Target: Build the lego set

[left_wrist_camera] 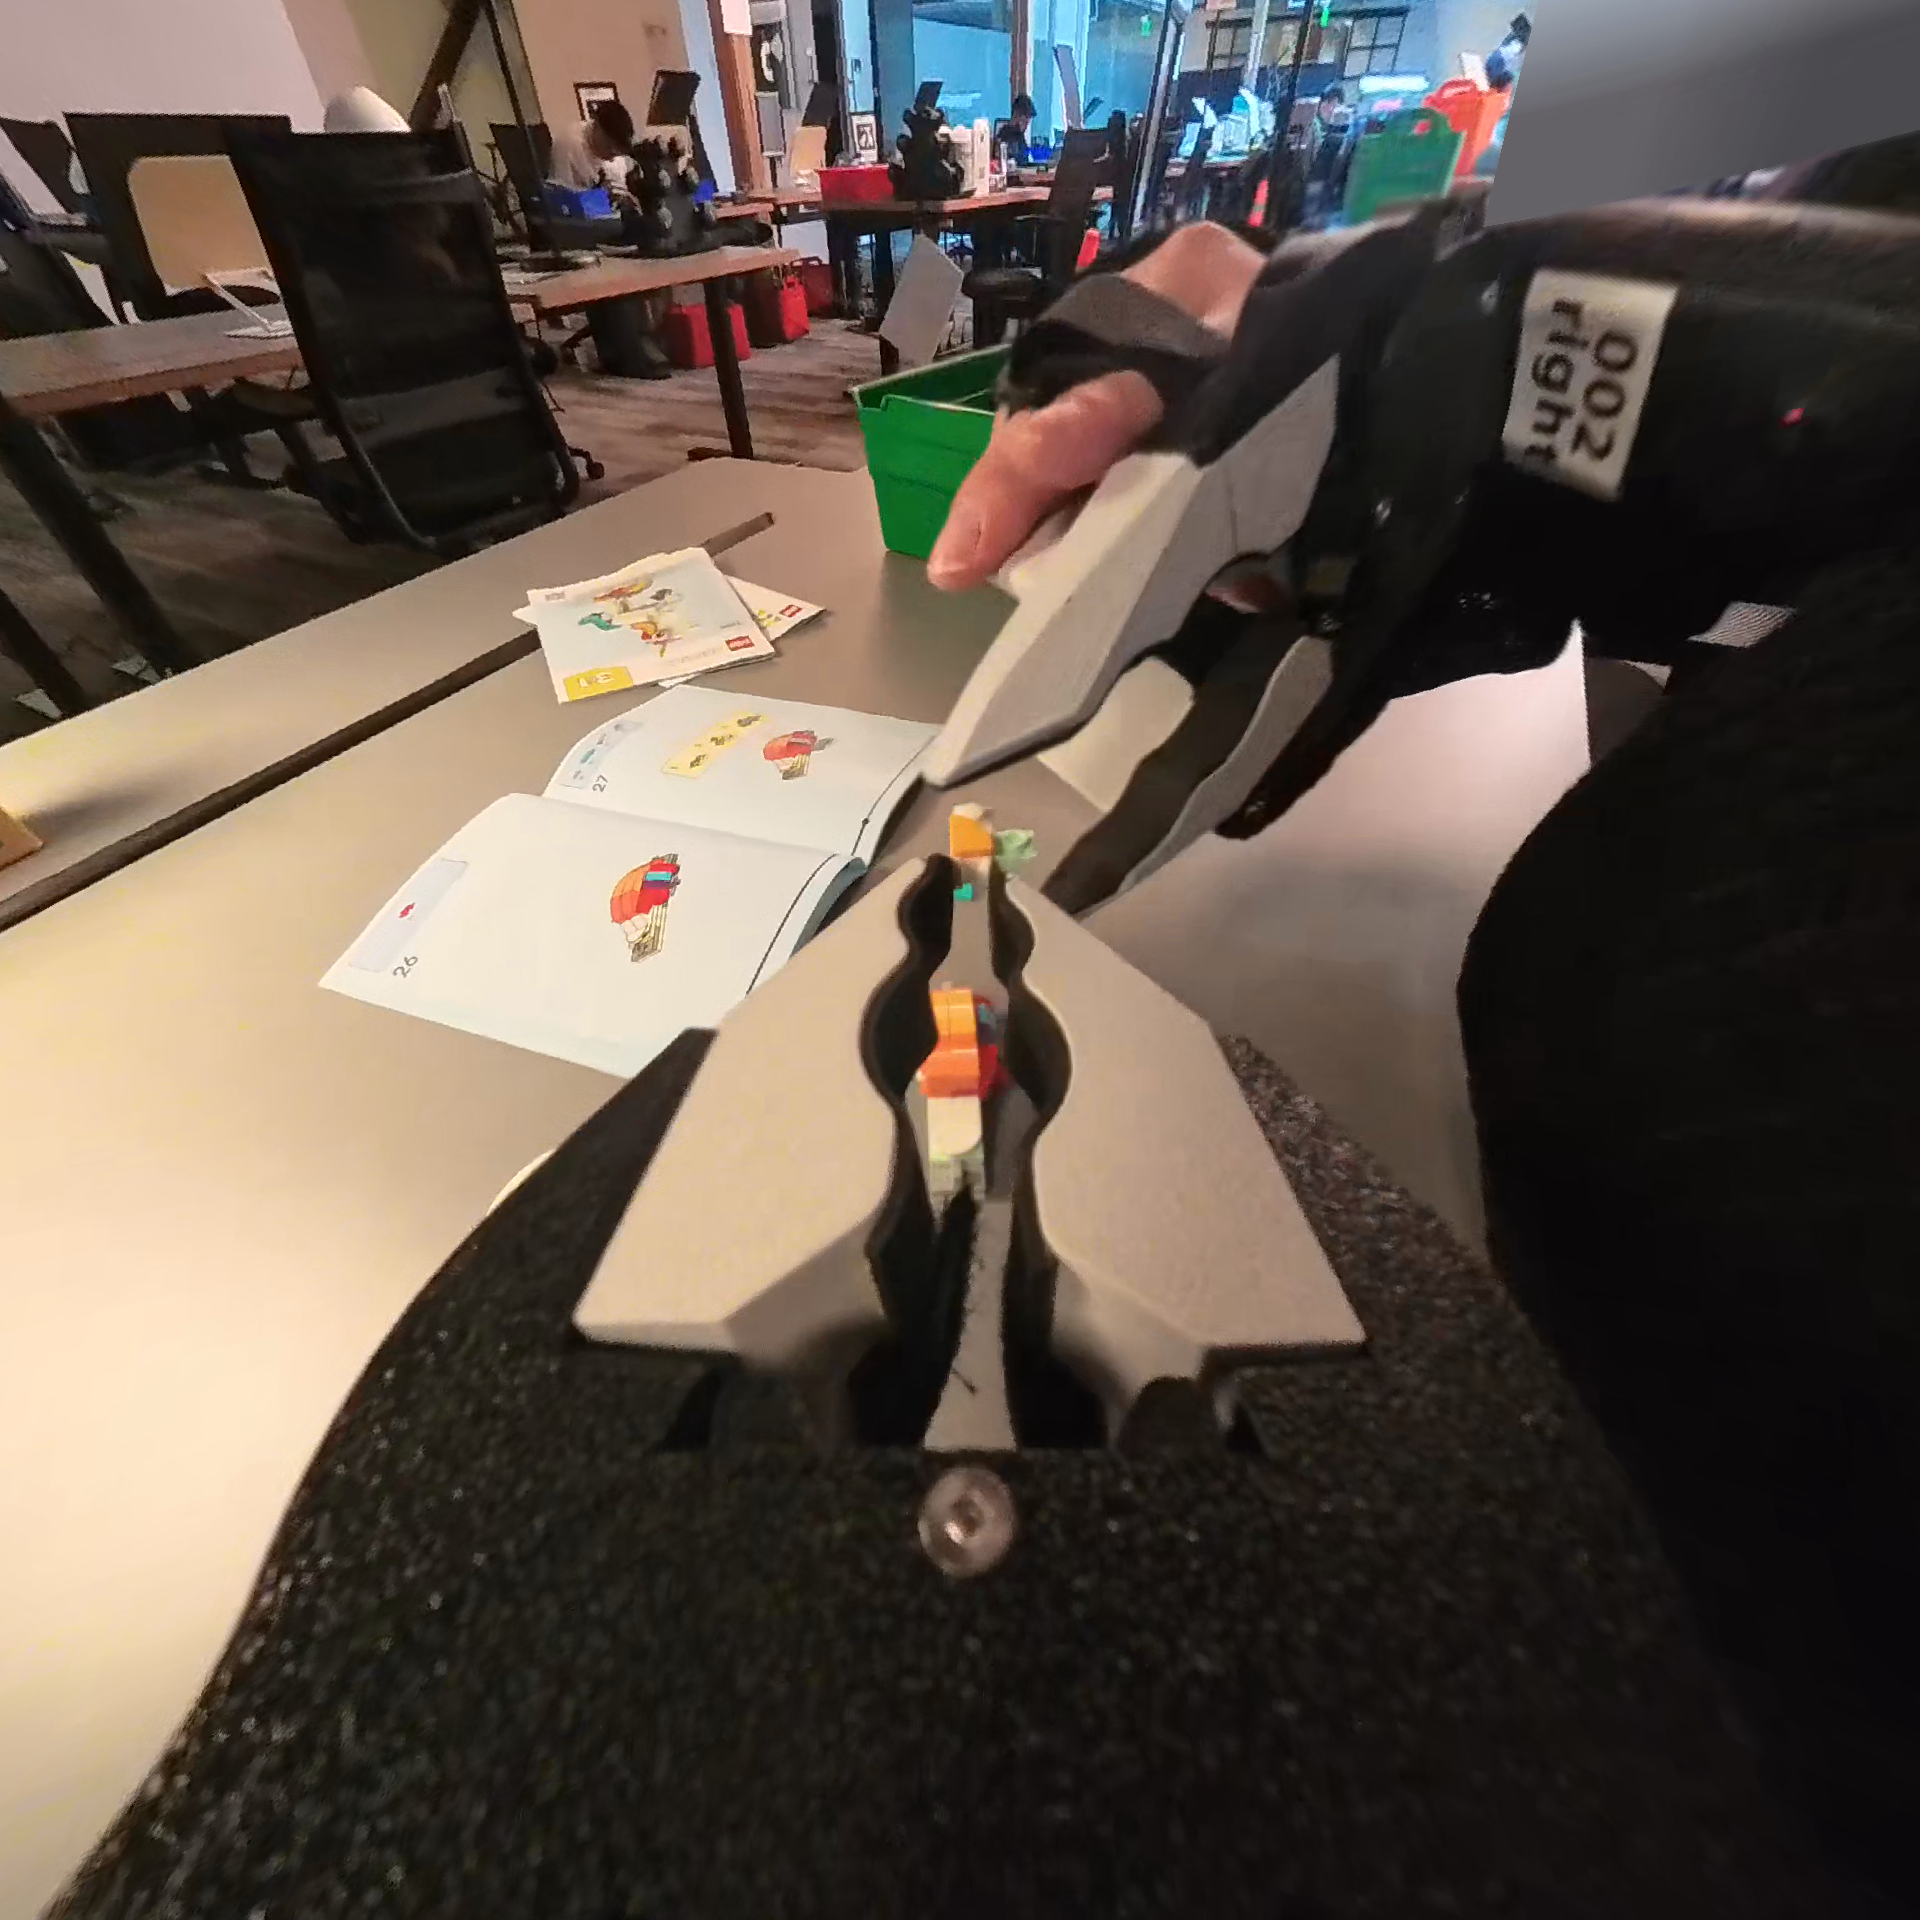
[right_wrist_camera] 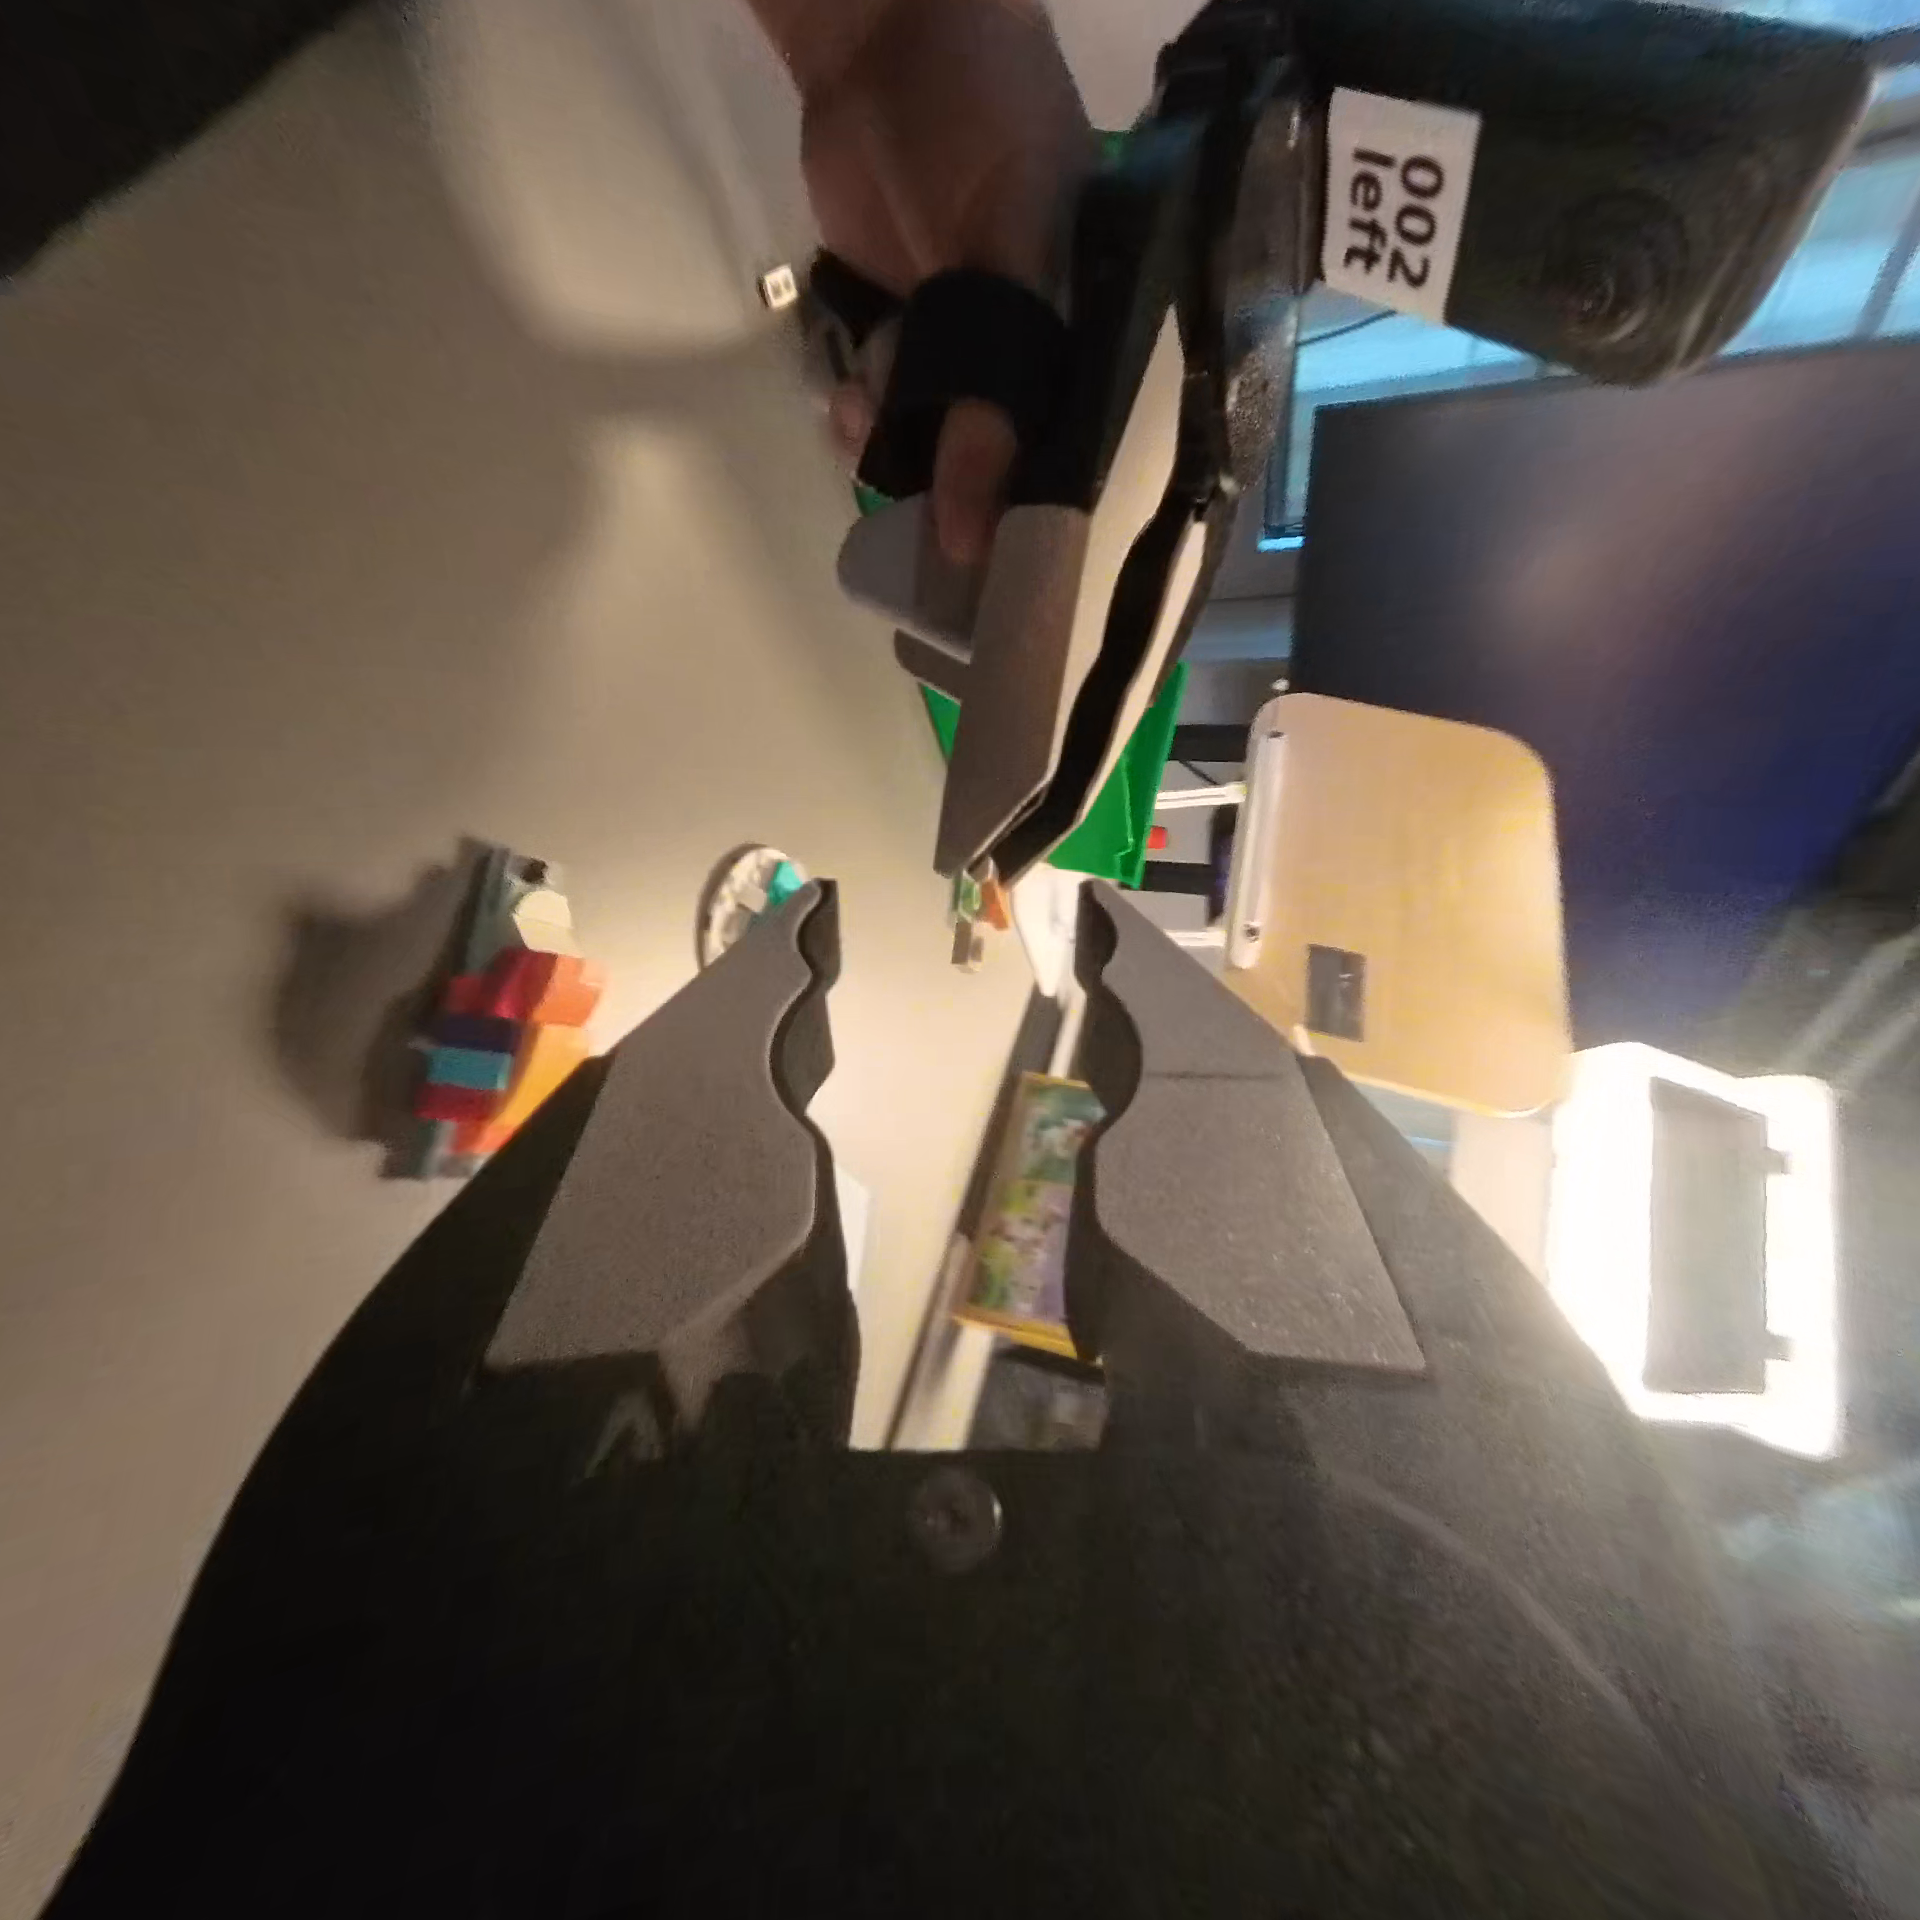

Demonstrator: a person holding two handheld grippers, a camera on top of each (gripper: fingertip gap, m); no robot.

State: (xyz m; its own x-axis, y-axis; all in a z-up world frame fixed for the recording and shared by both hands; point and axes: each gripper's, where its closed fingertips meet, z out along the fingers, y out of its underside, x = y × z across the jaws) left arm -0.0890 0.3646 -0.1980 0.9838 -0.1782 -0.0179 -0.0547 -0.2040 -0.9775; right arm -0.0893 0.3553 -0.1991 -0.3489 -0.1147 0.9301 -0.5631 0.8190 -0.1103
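My left gripper (left_wrist_camera: 971, 871) is shut on a small orange, white and pale green lego piece (left_wrist_camera: 971, 834) and holds it above the grey table (left_wrist_camera: 208, 1091). My right gripper (right_wrist_camera: 956, 899) is open, and its two fingertips stand on either side of that piece (right_wrist_camera: 977, 906) without closing on it. It comes in from the upper right in the left wrist view (left_wrist_camera: 995, 836). The partly built balloon model (right_wrist_camera: 499, 1029), in red, orange, blue and yellow, lies on the table to the left. It also shows through the gap between my left fingers (left_wrist_camera: 961, 1049).
An open instruction booklet (left_wrist_camera: 623, 914) lies on the table, with more leaflets (left_wrist_camera: 644, 634) behind it. A green bin (left_wrist_camera: 920, 457) stands at the table's far edge. A small white dish (right_wrist_camera: 743, 894) holds loose pieces. A wooden chair (right_wrist_camera: 1403, 883) stands beyond the table. The grippers are tip to tip, or close to it.
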